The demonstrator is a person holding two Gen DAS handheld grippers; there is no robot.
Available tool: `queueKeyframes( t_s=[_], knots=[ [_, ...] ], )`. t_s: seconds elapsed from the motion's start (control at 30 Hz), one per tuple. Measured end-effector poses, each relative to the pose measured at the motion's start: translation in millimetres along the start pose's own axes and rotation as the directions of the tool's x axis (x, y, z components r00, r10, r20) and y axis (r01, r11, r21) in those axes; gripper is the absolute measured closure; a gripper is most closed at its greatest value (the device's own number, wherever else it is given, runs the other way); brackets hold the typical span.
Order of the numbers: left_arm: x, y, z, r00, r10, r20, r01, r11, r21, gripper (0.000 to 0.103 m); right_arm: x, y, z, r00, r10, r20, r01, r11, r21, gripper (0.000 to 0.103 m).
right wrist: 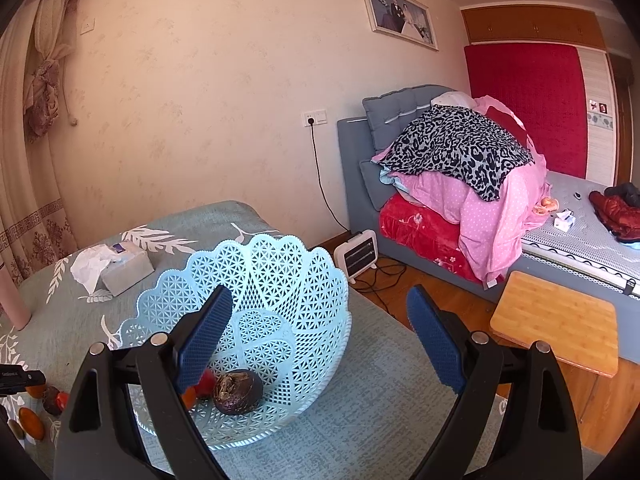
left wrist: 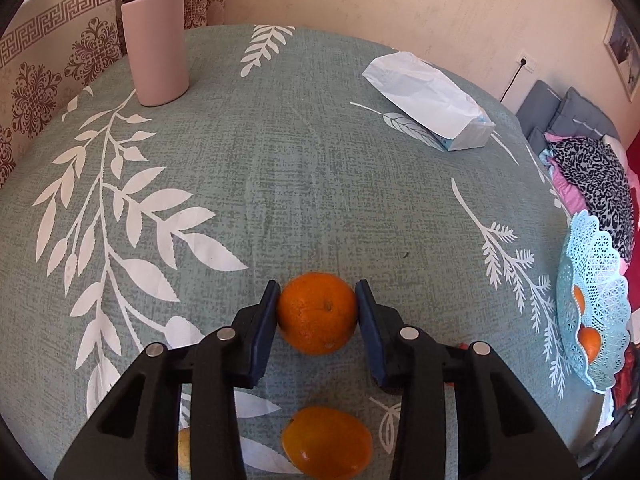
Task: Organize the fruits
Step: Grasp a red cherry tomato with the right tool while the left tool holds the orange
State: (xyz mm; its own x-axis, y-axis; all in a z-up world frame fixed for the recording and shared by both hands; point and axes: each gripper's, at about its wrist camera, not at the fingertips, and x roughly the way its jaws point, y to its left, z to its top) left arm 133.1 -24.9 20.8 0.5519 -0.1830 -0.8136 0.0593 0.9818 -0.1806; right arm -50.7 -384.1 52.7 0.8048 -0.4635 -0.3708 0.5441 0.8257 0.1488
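In the left wrist view my left gripper (left wrist: 317,308) is shut on an orange (left wrist: 317,314) and holds it over the green leaf-print tablecloth (left wrist: 300,168). A second orange (left wrist: 326,444) lies on the cloth below it. The light blue lattice basket (left wrist: 592,312) stands at the table's right edge with orange fruit inside. In the right wrist view my right gripper (right wrist: 320,336) is open and empty just above the basket (right wrist: 280,300). The basket holds a dark purple fruit (right wrist: 237,392), a red fruit (right wrist: 206,384) and an orange piece partly hidden by the left finger.
A pink tumbler (left wrist: 154,36) stands at the far left of the table. A tissue box (left wrist: 432,100) lies at the far right, also in the right wrist view (right wrist: 120,266). Loose fruits (right wrist: 40,408) lie at the table's left. A bed, heater and wooden stool stand beyond the table.
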Motion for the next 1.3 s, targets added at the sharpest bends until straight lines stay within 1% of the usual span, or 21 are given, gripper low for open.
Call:
queueKeyframes(
  t_s=[0.13, 0.2, 0.3, 0.33, 0.37, 0.4, 0.47, 0.53, 0.6, 0.63, 0.73, 0.8, 0.83, 0.9, 0.93, 1.0, 1.03, 1.1, 1.17, 1.23, 1.3],
  knots=[
    [-15.8, 0.8, -1.9, 0.998, 0.023, 0.059, -0.023, 1.0, 0.004, 0.064, -10.1, 3.9, -1.0, 0.998, -0.014, 0.055, 0.015, 1.0, -0.021, 0.013],
    [-26.8, 2.4, -1.4, 0.996, 0.012, 0.09, -0.012, 1.0, -0.001, 0.064, -18.5, 7.9, -1.7, 0.996, -0.016, 0.092, 0.02, 0.999, -0.041, 0.013],
    [-43.8, 6.5, -0.9, 0.991, -0.004, 0.133, 0.005, 1.0, -0.007, 0.064, -33.8, 19.7, -1.5, 0.99, 0.004, 0.14, 0.009, 0.996, -0.089, 0.013],
    [-48.5, 7.5, 0.0, 0.989, -0.007, 0.145, 0.008, 1.0, -0.009, 0.064, -38.7, 25.3, -1.3, 0.988, 0.024, 0.15, -0.008, 0.994, -0.108, 0.013],
    [-53.1, 8.8, 0.5, 0.988, -0.01, 0.156, 0.012, 1.0, -0.011, 0.064, -42.9, 32.6, -0.5, 0.987, 0.056, 0.148, -0.036, 0.99, -0.133, 0.01],
    [-57.2, 10.1, 1.8, 0.986, -0.014, 0.165, 0.016, 1.0, -0.015, 0.064, -46.5, 40.9, -0.4, 0.986, 0.094, 0.136, -0.071, 0.984, -0.162, 0.007],
    [-63.9, 11.6, 2.5, 0.983, -0.02, 0.18, 0.024, 0.999, -0.022, 0.064, -51.5, 62.1, -2.0, 0.978, 0.191, 0.081, -0.169, 0.96, -0.223, 0.007],
    [-70.2, 12.7, 3.5, 0.981, -0.023, 0.194, 0.029, 0.999, -0.026, 0.064, -53.3, 89.0, -6.8, 0.956, 0.292, -0.007, -0.282, 0.915, -0.288, 0.007],
    [-75.7, 12.6, 2.0, 0.977, -0.02, 0.211, 0.025, 0.999, -0.022, 0.064, -54.4, 119.2, -15.5, 0.921, 0.376, -0.1, -0.385, 0.849, -0.361, 0.007],
    [-78.8, 12.8, 0.1, 0.976, -0.015, 0.219, 0.02, 1.0, -0.021, 0.064, -54.2, 133.7, -20.7, 0.904, 0.402, -0.143, -0.425, 0.814, -0.396, 0.007],
    [-86.2, 15.2, -5.6, 0.97, 0.005, 0.242, 0.0, 1.0, -0.019, 0.064, -46.6, 173.3, -38.8, 0.855, 0.447, -0.265, -0.519, 0.721, -0.459, 0.008],
    [-87.4, 19.9, -8.4, 0.969, 0.008, 0.246, -0.002, 1.0, -0.024, 0.064, -36.1, 193.0, -50.4, 0.832, 0.438, -0.342, -0.555, 0.681, -0.478, 0.02],
    [-87.5, 22.5, -9.3, 0.97, 0.005, 0.244, 0.002, 1.0, -0.029, 0.064, -29.4, 200.6, -56.6, 0.814, 0.43, -0.39, -0.578, 0.665, -0.473, 0.022],
    [-86.9, 28.4, -10.6, 0.971, 0.006, 0.239, 0.004, 0.999, -0.042, 0.064, -16.2, 213.8, -64.9, 0.776, 0.421, -0.47, -0.62, 0.648, -0.443, 0.032],
    [-86.4, 30.6, -11.0, 0.972, 0.007, 0.236, 0.004, 0.999, -0.047, 0.064, -11.1, 219.2, -68.2, 0.76, 0.418, -0.498, -0.635, 0.642, -0.43, 0.034],
    [-85.7, 34.2, -11.2, 0.973, 0.007, 0.233, 0.007, 0.998, -0.057, 0.064, -2.7, 227.6, -73.6, 0.726, 0.418, -0.545, -0.665, 0.63, -0.402, 0.042],
    [-85.6, 35.3, -11.0, 0.973, 0.006, 0.231, 0.008, 0.998, -0.059, 0.064, 0.3, 230.3, -75.0, 0.714, 0.418, -0.562, -0.674, 0.628, -0.389, 0.043],
    [-85.6, 35.6, -11.4, 0.973, 0.004, 0.231, 0.011, 0.998, -0.06, 0.064, 6.5, 235.1, -79.1, 0.693, 0.415, -0.59, -0.687, 0.629, -0.365, 0.052],
    [-84.8, 34.4, -12.1, 0.973, 0.002, 0.23, 0.011, 0.998, -0.056, 0.064, 12.8, 235.8, -82.0, 0.672, 0.416, -0.613, -0.697, 0.634, -0.334, 0.058],
    [-83.9, 32.6, -12.8, 0.974, 0.002, 0.228, 0.011, 0.999, -0.052, 0.064, 15.7, 234.8, -82.0, 0.655, 0.429, -0.623, -0.708, 0.637, -0.306, 0.062],
    [-82.6, 30.9, -13.1, 0.974, 0.002, 0.225, 0.009, 0.999, -0.049, 0.064, 17.2, 235.0, -81.0, 0.638, 0.441, -0.631, -0.72, 0.632, -0.287, 0.07]
  ],
)
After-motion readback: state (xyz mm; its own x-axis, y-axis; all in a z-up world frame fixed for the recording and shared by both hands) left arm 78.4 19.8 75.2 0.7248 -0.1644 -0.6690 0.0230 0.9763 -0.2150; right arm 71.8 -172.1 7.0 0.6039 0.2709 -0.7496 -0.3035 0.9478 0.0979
